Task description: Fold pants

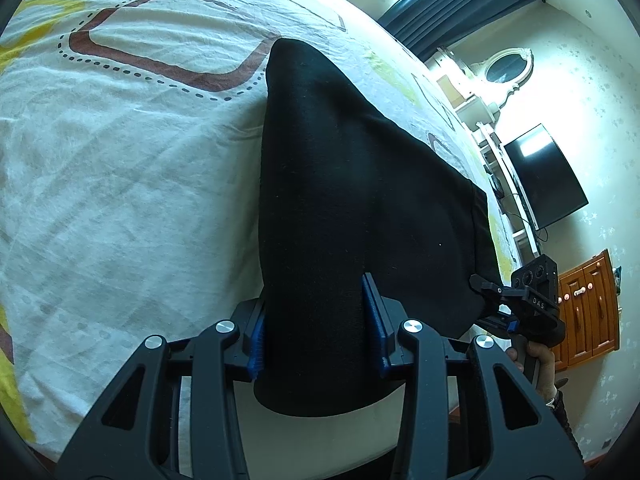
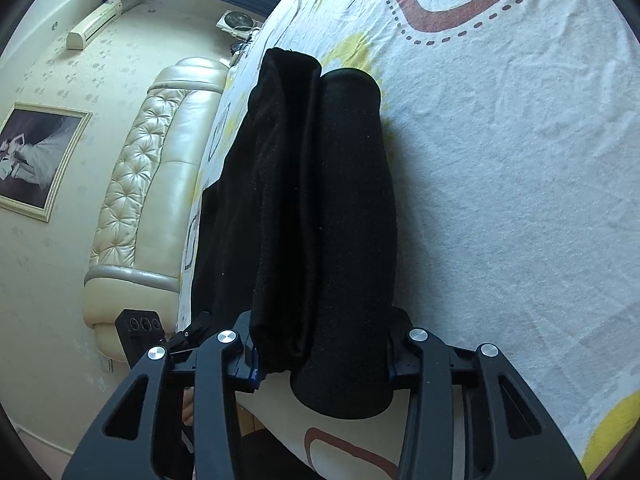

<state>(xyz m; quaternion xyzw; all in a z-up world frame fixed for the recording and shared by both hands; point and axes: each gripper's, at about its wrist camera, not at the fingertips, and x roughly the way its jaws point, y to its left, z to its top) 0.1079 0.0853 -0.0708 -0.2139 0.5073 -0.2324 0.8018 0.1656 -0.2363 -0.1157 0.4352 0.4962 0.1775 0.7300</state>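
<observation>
The black pants (image 1: 340,200) lie on the patterned bed sheet (image 1: 120,200) as a long folded bundle stretching away from me. My left gripper (image 1: 316,332) is shut on the near end, with the fabric filling the gap between its blue pads (image 1: 378,320). In the right wrist view the pants (image 2: 320,200) show two stacked folds, and my right gripper (image 2: 322,360) is shut on their near end. The right gripper (image 1: 486,286) also appears in the left wrist view, at the pants' right corner, held by a hand (image 1: 540,364). The left gripper's body (image 2: 140,328) shows at lower left of the right wrist view.
White sheet (image 2: 520,200) spreads wide beside the pants. A padded cream headboard (image 2: 160,200) and a framed picture (image 2: 36,156) stand beyond the bed's edge. A dark television (image 1: 548,176) and a wooden cabinet (image 1: 588,308) are against the wall.
</observation>
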